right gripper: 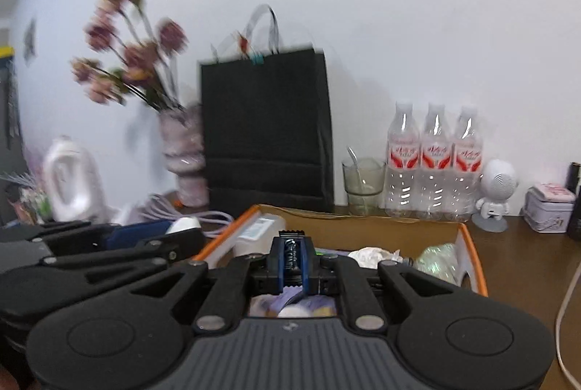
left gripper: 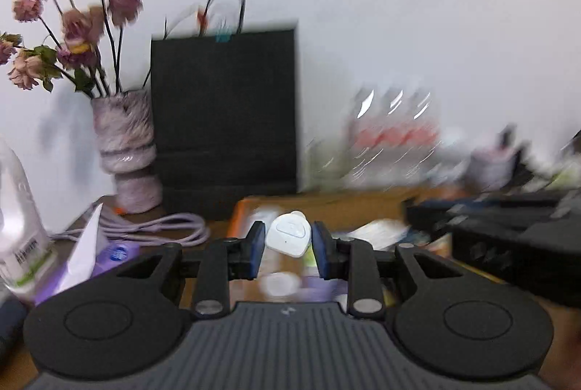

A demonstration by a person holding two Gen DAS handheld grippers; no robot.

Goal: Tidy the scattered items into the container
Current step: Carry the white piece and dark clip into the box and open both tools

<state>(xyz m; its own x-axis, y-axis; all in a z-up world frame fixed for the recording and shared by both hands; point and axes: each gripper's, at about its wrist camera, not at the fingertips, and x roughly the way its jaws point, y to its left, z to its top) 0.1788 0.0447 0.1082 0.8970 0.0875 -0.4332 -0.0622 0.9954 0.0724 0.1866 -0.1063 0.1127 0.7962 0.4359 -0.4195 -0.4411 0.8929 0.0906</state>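
My left gripper (left gripper: 288, 246) is shut on a small white rounded device (left gripper: 288, 234), held between its blue pads above the near left corner of the box (left gripper: 326, 204). In the right wrist view that same left gripper (right gripper: 181, 237) shows at the left, with the white device (right gripper: 183, 223) at its tips. My right gripper (right gripper: 293, 259) is shut on a dark wrapped snack packet (right gripper: 291, 252), standing upright between the pads over the cardboard box (right gripper: 363, 226) with an orange rim. Inside the box lie a clear plastic case (right gripper: 256, 232), crumpled white paper (right gripper: 374, 255) and other items.
A black paper bag (right gripper: 267, 128) stands behind the box, a vase of dried flowers (right gripper: 183, 157) to its left. Three water bottles (right gripper: 434, 165), a glass (right gripper: 363, 185), a white figurine (right gripper: 495, 194) and a tin (right gripper: 550, 210) line the wall. A lilac cable (left gripper: 156, 228) and a white bottle (left gripper: 18, 208) lie left.
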